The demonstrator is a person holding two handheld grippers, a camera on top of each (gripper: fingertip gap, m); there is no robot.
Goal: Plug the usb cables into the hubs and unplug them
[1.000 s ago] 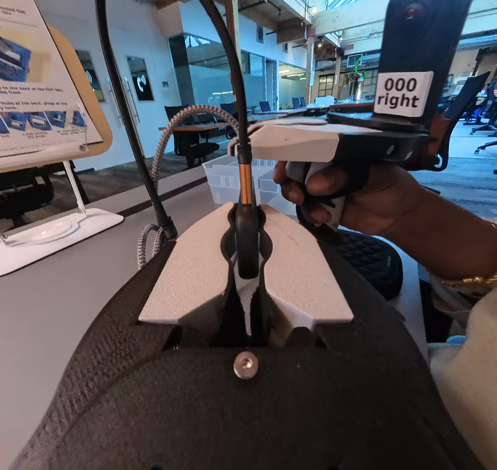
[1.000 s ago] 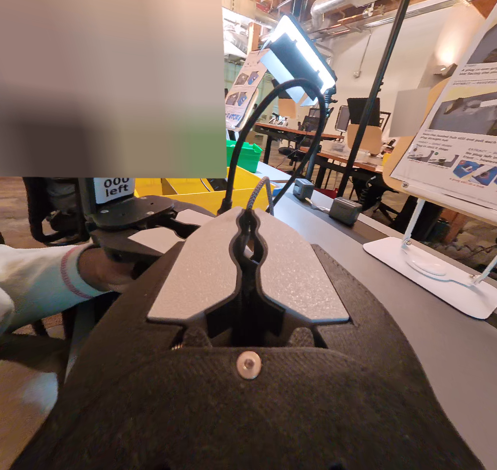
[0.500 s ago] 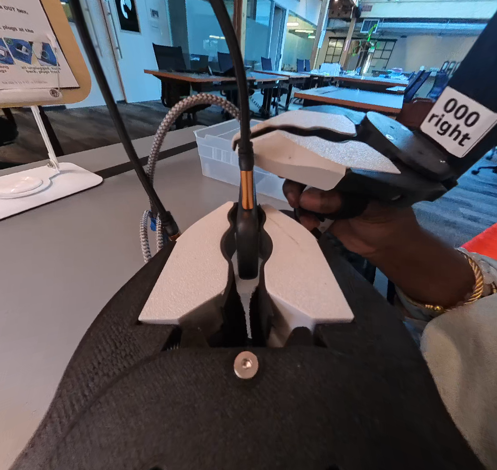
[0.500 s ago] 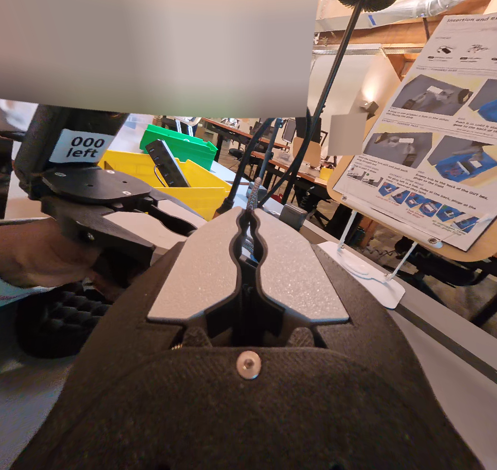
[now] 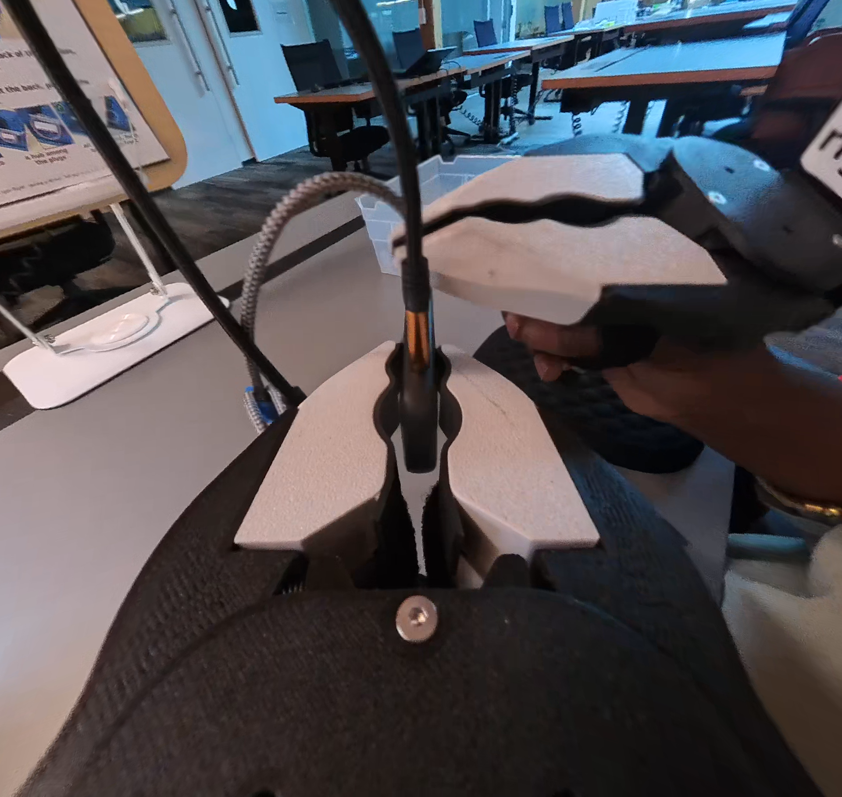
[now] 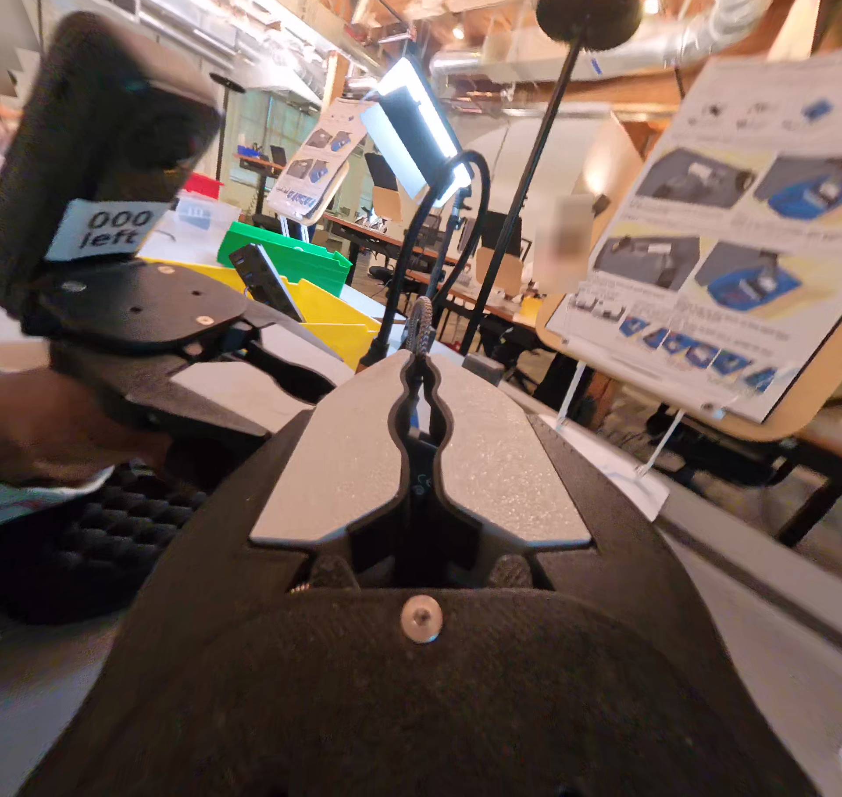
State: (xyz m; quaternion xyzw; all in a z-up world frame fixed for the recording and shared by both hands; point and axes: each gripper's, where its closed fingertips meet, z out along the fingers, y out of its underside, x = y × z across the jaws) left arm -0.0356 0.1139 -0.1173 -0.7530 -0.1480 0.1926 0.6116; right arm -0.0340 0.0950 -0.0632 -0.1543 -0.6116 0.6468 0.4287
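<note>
In the left wrist view, my left gripper [image 5: 417,351] is shut on a black USB plug [image 5: 418,419] with an orange band. Its black cable [image 5: 392,91] rises out of frame. My right gripper [image 5: 403,248] is shut, just above and beyond the plug, its tip against that cable. In the right wrist view, my right gripper [image 6: 419,358] is shut on a black body [image 6: 419,456], apparently a hub. A grey braided cable [image 6: 421,319] leaves at its tip and arcs down to the table [image 5: 273,237]. The left gripper [image 6: 291,365] sits at the left.
A yellow bin [image 6: 332,319] holds another black hub [image 6: 264,278], with a green bin [image 6: 291,255] behind. An instruction board on a white stand [image 6: 729,251] is at the right. A clear tray [image 5: 437,178], a black foam pad [image 5: 592,410] and a gooseneck lamp [image 6: 410,137] are nearby. About 5 centimeters separates my left fingertips from my right.
The right gripper has come nearer to the left gripper and tilted, and now looms larger over the plug. Both cameras have swung. The plug stays clamped in the left gripper.
</note>
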